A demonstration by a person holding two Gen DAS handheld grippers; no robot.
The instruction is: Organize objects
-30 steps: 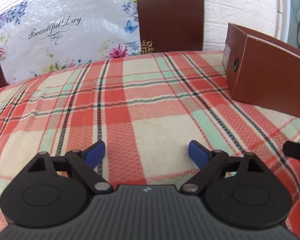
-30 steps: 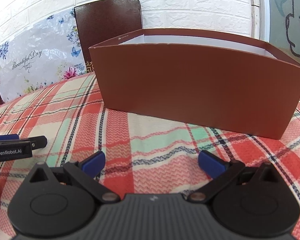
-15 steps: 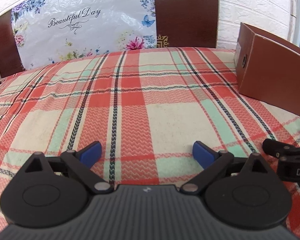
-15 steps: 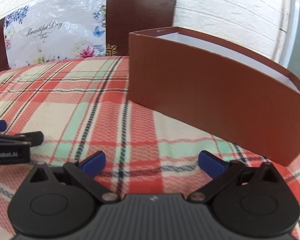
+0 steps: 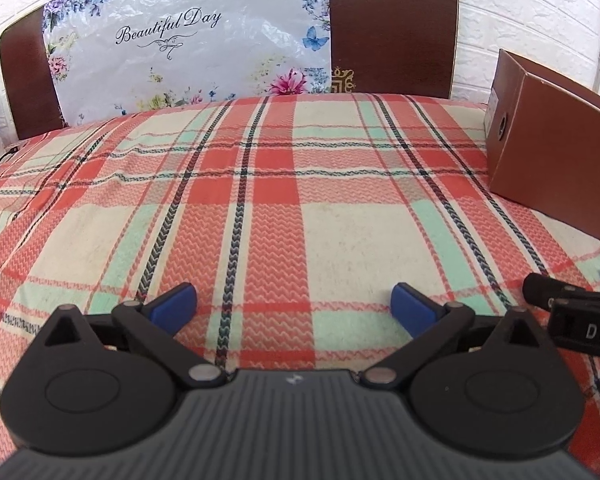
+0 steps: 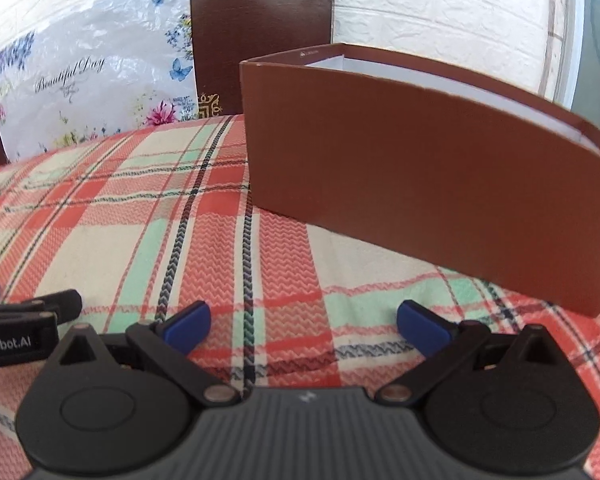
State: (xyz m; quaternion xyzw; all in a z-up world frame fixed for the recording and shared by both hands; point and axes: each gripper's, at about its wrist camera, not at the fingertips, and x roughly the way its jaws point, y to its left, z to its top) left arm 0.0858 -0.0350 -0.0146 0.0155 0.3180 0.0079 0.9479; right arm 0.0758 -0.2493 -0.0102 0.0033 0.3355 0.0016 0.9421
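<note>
An open brown cardboard box (image 6: 420,184) with a white inside stands on the plaid cloth, just ahead and to the right of my right gripper (image 6: 304,320). That gripper is open, with only cloth between its blue pads. In the left wrist view the box (image 5: 548,160) sits at the right edge. My left gripper (image 5: 294,300) is low over the cloth, its jaws opening with nothing between them. Each gripper shows at the edge of the other's view: the right gripper (image 5: 572,312) and the left gripper (image 6: 28,316). What lies inside the box is hidden.
A red, cream and green plaid cloth (image 5: 260,208) covers the table. Behind its far edge stand dark wooden chairs (image 5: 392,28), one draped with a white floral plastic bag (image 5: 188,40). A white brick wall is at the back.
Both views have swung left: the box slid toward the right in each, and the floral bag came toward the middle. The left jaws stand slightly wider.
</note>
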